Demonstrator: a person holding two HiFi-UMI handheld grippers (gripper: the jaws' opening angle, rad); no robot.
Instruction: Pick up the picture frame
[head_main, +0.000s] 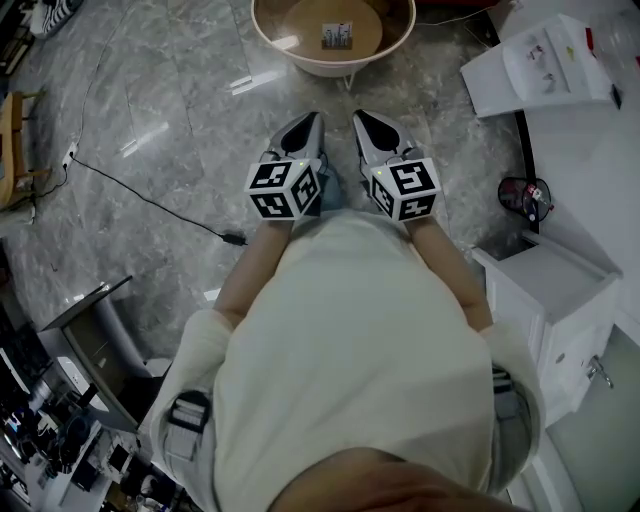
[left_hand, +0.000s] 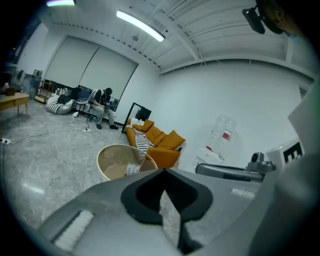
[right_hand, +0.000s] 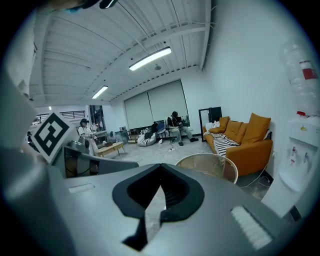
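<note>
The picture frame (head_main: 337, 36) is a small upright card-like piece. It stands on a round table (head_main: 270, 30) with a cream rim and a wooden top, at the top of the head view. Both grippers are held side by side in front of the person, pointing toward that table and well short of it. My left gripper (head_main: 311, 122) is shut with nothing in it, and so is my right gripper (head_main: 361, 119). In the left gripper view the frame (left_hand: 132, 170) shows just beyond the shut jaw tips (left_hand: 163, 171). The right gripper view shows the table (right_hand: 210, 165) past its tips (right_hand: 161, 168).
A white cabinet (head_main: 550, 290) and a white box (head_main: 530, 60) stand at the right. A black cable (head_main: 150, 200) runs over the grey marble floor at the left. An orange sofa (left_hand: 157, 140) and a water dispenser (left_hand: 220, 135) lie behind the table. People sit far off.
</note>
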